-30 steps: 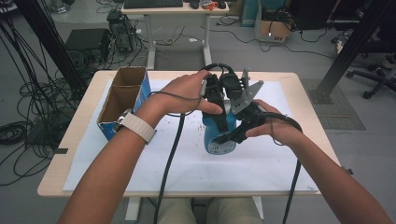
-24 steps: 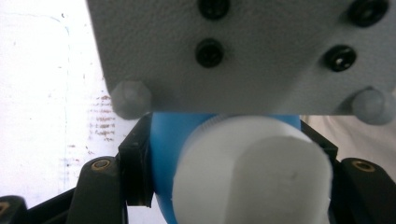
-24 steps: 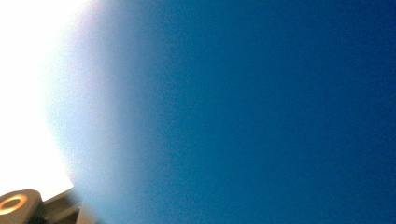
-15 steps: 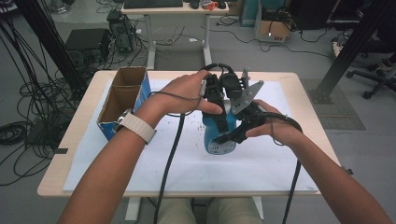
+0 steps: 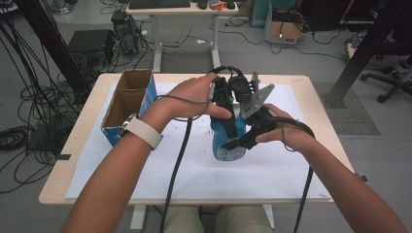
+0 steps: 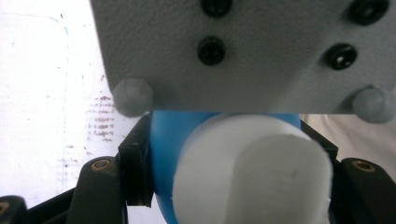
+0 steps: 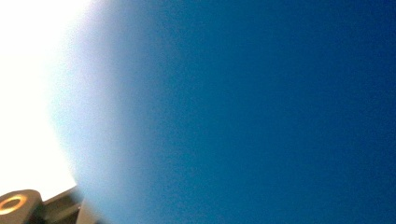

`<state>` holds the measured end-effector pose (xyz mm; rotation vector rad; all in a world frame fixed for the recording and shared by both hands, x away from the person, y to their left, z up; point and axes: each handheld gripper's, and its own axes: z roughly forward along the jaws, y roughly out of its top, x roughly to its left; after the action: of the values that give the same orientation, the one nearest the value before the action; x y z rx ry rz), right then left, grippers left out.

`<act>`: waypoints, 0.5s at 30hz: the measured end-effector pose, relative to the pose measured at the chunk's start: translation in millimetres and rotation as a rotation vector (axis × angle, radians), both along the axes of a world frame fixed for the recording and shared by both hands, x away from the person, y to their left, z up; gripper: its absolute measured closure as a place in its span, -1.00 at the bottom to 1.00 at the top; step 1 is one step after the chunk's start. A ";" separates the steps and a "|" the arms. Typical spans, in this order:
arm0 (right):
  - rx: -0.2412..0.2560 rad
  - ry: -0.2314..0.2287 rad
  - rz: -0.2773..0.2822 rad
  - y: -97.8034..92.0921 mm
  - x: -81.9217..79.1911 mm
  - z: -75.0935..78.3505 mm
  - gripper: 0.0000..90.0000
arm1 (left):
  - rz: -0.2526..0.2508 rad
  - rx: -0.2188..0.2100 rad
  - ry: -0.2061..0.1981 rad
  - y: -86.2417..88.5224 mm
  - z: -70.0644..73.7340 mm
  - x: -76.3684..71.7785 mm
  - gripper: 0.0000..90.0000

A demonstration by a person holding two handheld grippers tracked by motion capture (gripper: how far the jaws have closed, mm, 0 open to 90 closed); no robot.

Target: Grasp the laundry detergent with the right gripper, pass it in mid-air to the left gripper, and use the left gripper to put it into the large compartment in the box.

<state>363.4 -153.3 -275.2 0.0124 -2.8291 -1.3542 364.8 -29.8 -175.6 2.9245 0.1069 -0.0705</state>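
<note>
Left gripper point(image 6: 224, 186) clamps the blue bottle's point(image 5: 228, 138) white cap point(image 6: 261, 172) — right gripper's point(image 5: 243, 141) grip unclear, blurred.

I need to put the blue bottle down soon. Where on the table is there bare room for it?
The white sheet is bare near the front edge, between the two forearms, and along the right side past the right tongs. It is crowded at mid-table, where both tongs meet on the blue bottle, and at the left by the cardboard box.
</note>
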 end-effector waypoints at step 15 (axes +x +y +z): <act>-0.011 -0.007 0.014 -0.3 1.0 0.9 -0.03 | -0.039 0.009 -0.017 -0.9 0.7 3.1 -0.17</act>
<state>364.4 -153.6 -274.2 0.0366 -2.8371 -1.3389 368.0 -30.7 -175.0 2.9357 0.0472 -0.0522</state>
